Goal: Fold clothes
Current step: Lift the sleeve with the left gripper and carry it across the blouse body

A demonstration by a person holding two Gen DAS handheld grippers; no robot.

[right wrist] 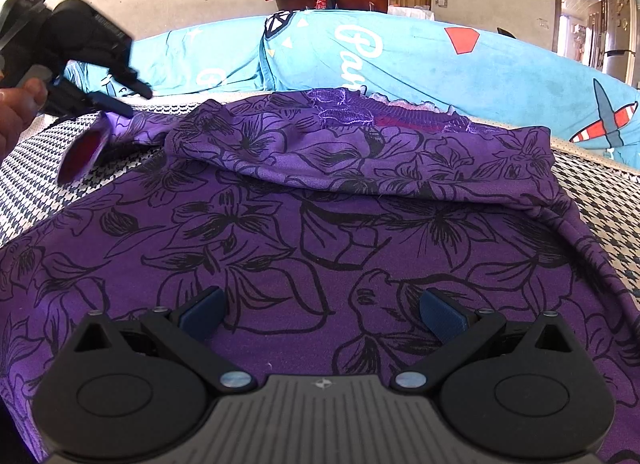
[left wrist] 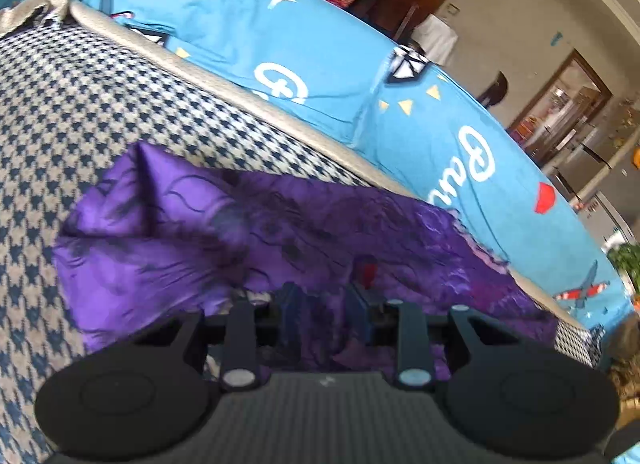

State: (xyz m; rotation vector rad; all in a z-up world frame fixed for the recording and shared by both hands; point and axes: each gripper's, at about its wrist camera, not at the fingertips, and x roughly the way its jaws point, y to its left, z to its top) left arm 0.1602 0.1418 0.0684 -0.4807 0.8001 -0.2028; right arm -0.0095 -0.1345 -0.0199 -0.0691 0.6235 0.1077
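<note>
Pinching a sleeve of the purple flower-printed garment (right wrist: 320,232), the left gripper (left wrist: 326,304) lifts; the right gripper (right wrist: 322,316) hovers spread above it. A thin bite could slip.

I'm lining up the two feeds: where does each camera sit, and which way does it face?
Left wrist: rides the left gripper, looking along it at bunched purple garment clamped between its fingers.
Right wrist: rides the right gripper, open above the spread garment; the left gripper and a hand show upper left.
Shared: the garment, houndstooth cover, blue sheet.
</note>
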